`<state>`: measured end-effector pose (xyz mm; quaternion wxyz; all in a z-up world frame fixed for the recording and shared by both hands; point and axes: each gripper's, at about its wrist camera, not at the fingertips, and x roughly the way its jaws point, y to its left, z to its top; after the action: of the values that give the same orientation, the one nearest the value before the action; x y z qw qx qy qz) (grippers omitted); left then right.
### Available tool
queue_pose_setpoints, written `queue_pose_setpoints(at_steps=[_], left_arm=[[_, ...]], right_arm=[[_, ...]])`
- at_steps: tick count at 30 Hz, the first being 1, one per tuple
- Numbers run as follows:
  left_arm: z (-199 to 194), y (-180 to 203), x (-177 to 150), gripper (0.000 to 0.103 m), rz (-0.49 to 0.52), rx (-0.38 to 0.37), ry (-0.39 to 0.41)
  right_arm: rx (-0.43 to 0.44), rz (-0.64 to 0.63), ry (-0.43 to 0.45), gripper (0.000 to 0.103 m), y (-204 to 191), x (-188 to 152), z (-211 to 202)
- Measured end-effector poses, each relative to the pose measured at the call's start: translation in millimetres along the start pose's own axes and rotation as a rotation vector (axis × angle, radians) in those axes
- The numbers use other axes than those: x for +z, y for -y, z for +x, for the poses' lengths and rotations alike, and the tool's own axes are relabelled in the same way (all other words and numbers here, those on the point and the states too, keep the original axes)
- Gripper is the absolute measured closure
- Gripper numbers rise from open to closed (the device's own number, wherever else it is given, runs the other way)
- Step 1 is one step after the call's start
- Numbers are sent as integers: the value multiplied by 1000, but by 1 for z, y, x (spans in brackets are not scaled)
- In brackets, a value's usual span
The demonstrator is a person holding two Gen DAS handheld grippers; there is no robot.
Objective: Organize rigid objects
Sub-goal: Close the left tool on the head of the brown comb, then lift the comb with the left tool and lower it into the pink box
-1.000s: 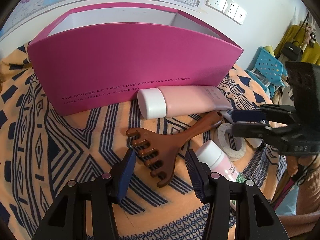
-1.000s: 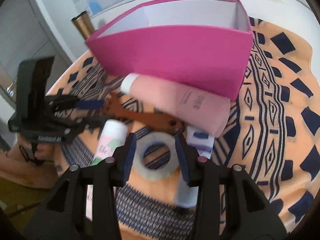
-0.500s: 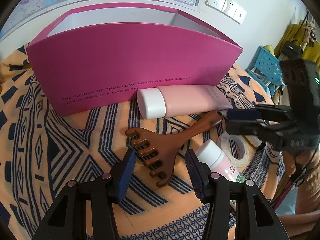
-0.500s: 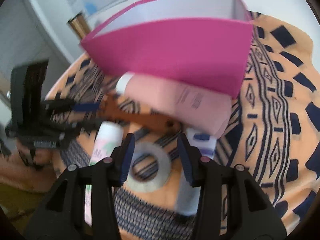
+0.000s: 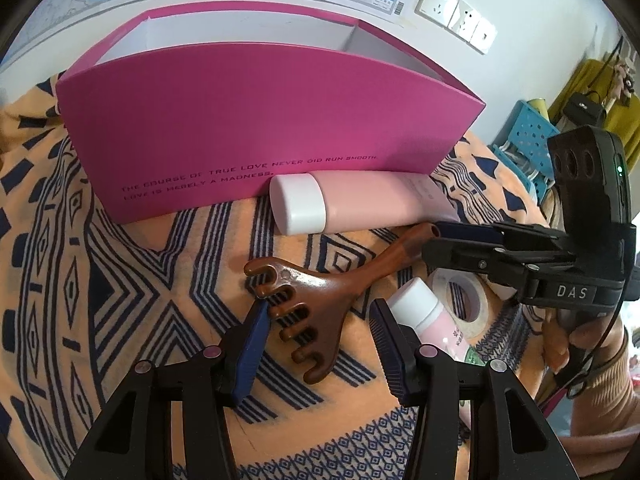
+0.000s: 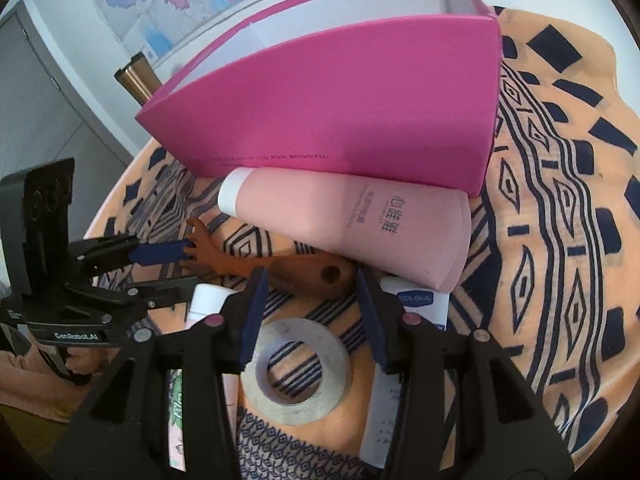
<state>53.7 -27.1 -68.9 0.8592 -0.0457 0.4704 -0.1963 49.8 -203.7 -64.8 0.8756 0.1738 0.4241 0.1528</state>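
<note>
Right gripper (image 6: 310, 312) shifted, jaws parted above flat tape ring (image 6: 298, 370); left gripper (image 5: 320, 340) open astride glossy brown pronged massager (image 5: 316, 304).

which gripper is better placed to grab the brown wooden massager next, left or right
Left, probably. The left gripper already has the wooden massager head between its open jaws. The right gripper sits over the handle end and the tape roll.

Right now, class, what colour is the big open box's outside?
Bright pink box, white inside; the left wrist view shows it best.
</note>
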Motion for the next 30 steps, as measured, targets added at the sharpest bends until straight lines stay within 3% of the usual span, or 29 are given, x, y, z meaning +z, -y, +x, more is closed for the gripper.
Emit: queue_pose_setpoints(at_steps=[6,11,17,24,30], left_arm=[[-7,-1,1,54,-10,-46,10],[-2,2,2,55,-2,-13,11],[-3,-4,-1,59,-10,-3,5],[-7,-9,-6,59,-21,-10,6],[-8,-10,-3,65,-50,-18,16]], right_arm=[[22,12,28,55,-2,-3,-9],[1,-13,41,55,-7,-2,-7],[43,26,20,59,2,-4,0],[37,4,18,59,-3,-3,2],[29,6,22,59,-3,-3,4]])
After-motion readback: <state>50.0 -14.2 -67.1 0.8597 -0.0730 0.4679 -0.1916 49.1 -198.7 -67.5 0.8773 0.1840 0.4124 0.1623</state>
